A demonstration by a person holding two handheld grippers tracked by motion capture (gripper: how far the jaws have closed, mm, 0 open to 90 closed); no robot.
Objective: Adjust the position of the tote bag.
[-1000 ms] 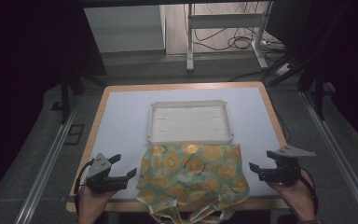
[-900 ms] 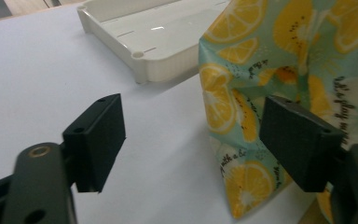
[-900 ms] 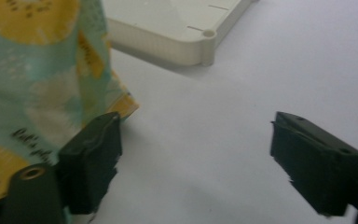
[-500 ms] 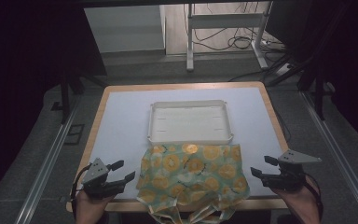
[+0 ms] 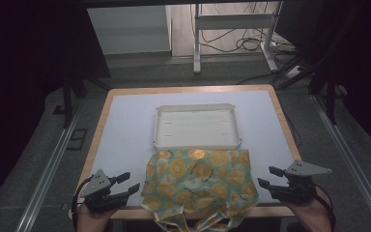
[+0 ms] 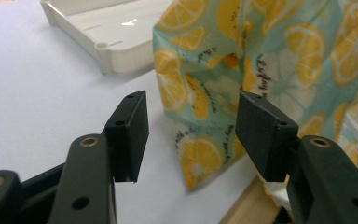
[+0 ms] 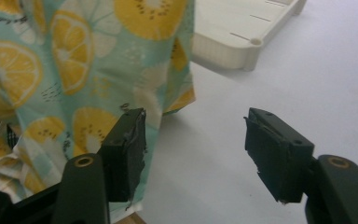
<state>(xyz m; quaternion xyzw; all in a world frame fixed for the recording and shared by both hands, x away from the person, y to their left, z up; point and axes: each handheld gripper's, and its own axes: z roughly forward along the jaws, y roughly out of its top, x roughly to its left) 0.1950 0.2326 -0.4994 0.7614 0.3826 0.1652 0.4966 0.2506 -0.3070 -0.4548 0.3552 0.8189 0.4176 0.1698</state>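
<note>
One desk (image 5: 125, 121) with a pale top and a wooden edge carries two things. One is a cloth (image 5: 200, 181) — a single piece printed with many orange and lemon slices, too many and too folded to count. The other is one shallow cream tray (image 5: 196, 143). Two black grippers flank the cloth — a left gripper (image 5: 125, 183) and a right gripper (image 5: 270, 178), each with two jaws.
</note>
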